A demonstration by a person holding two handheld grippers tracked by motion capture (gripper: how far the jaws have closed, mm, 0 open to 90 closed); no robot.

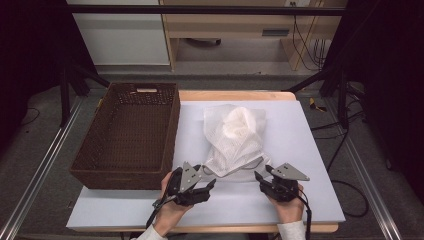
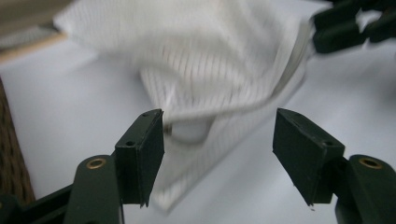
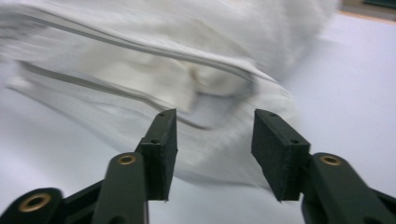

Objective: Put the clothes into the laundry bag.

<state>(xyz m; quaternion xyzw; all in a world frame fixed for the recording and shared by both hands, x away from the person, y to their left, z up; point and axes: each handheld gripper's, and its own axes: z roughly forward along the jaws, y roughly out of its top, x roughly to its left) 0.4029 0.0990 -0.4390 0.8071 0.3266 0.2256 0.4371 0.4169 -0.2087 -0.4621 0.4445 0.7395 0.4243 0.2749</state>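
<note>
A white mesh bag [image 1: 234,142] with pale cloth inside lies crumpled on the middle of the light mat [image 1: 305,150]. My left gripper [image 1: 209,182] sits at the bag's near left corner, jaws apart. In the left gripper view the gripper [image 2: 218,154] is open, and the bag's corner [image 2: 210,70] lies between and beyond the pads without being pinched. My right gripper [image 1: 260,176] is at the bag's near right corner. In the right gripper view it [image 3: 215,149] stands open, the bag's edge [image 3: 163,60] just ahead of the pads.
A dark brown wicker basket [image 1: 120,179], with nothing in it, stands at the left of the mat, close beside my left gripper. The mat's right side and front strip are bare. Black frame posts and cables stand beyond the table.
</note>
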